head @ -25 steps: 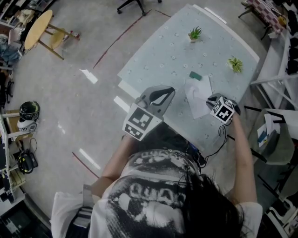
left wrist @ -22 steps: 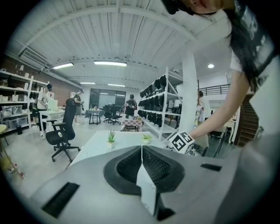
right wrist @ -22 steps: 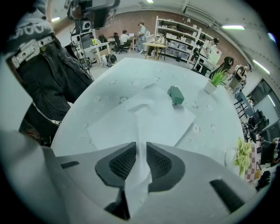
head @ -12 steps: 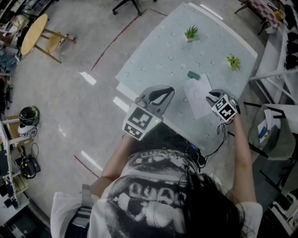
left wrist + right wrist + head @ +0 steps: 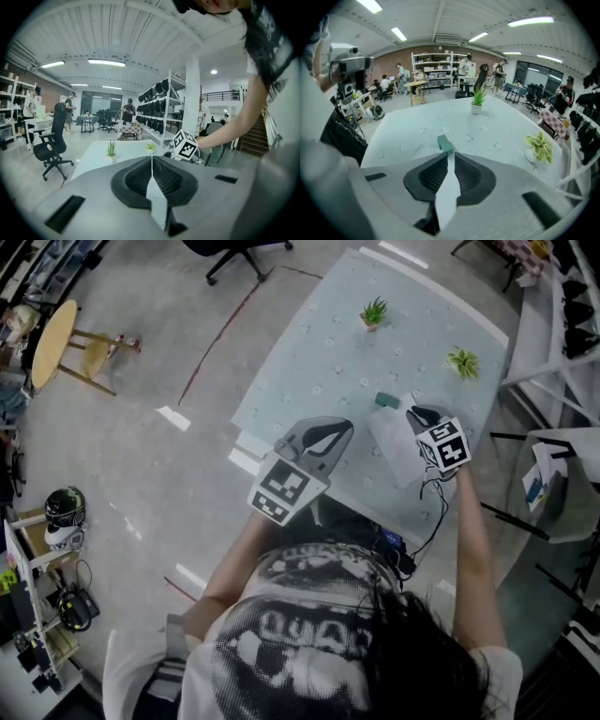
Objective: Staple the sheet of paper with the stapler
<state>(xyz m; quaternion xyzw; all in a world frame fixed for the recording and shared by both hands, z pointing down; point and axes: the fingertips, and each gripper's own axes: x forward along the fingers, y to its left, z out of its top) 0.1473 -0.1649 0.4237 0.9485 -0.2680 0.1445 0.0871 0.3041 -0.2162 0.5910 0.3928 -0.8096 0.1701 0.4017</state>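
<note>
The white sheet of paper (image 5: pixel 396 442) lies on the pale green table (image 5: pixel 319 352) near its front right. The small green stapler (image 5: pixel 385 400) rests just beyond the sheet's far edge. My right gripper (image 5: pixel 413 412) hovers over the sheet's far right corner and points down at the stapler (image 5: pixel 445 143), which sits just past its tips. Its jaws are closing, a narrow gap still shows, and I see nothing gripped between them. The sheet (image 5: pixel 416 151) shows to the left of the jaws. My left gripper (image 5: pixel 337 428) hangs shut and empty over the table's front edge.
Two small potted plants (image 5: pixel 373 311) (image 5: pixel 462 362) stand toward the far side of the table. An office chair (image 5: pixel 234 251) and a round wooden stool (image 5: pixel 66 329) stand on the floor to the left. Shelving stands beyond the table's right edge.
My right gripper has moved away from me along the sheet toward the stapler and rolled. The sheet, bunched up a second ago, now lies flatter. The left gripper has stayed put.
</note>
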